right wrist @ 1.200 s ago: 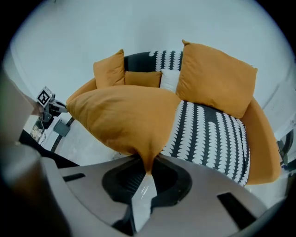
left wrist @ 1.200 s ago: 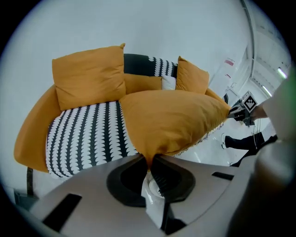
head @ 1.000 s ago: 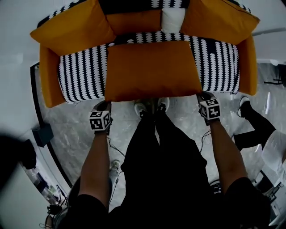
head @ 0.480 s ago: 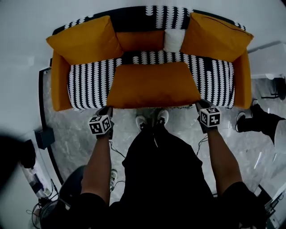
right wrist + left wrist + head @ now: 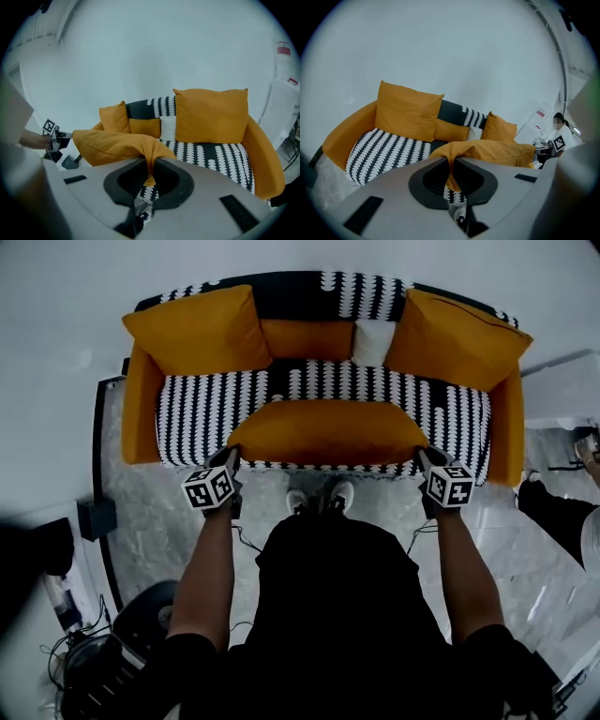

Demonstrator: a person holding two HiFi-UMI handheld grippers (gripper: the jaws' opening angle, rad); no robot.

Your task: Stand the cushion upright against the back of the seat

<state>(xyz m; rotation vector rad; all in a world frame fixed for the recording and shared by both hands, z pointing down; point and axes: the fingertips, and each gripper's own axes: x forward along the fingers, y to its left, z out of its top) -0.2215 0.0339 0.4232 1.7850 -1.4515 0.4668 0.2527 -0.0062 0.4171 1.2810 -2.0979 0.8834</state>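
Observation:
A large orange cushion (image 5: 328, 430) hangs lifted by its two near corners over the front of the black-and-white patterned seat (image 5: 197, 404). My left gripper (image 5: 228, 458) is shut on the cushion's near left corner (image 5: 451, 169). My right gripper (image 5: 427, 460) is shut on its near right corner (image 5: 151, 164). In both gripper views the orange fabric is pinched between the jaws and the cushion (image 5: 492, 151) (image 5: 110, 145) sags away sideways. The sofa's dark patterned back (image 5: 300, 298) lies beyond it.
Two orange cushions (image 5: 199, 329) (image 5: 455, 337) lean in the sofa's back corners, with a small orange cushion (image 5: 306, 338) and a white one (image 5: 373, 341) between them. Orange armrests (image 5: 141, 413) (image 5: 504, 432) bound the seat. Cables and gear (image 5: 89, 671) lie on the floor at lower left.
Both grippers have risen with the cushion's near edge. The cushion, flat on the seat before, now tilts up at the front. The sofa sits lower in view.

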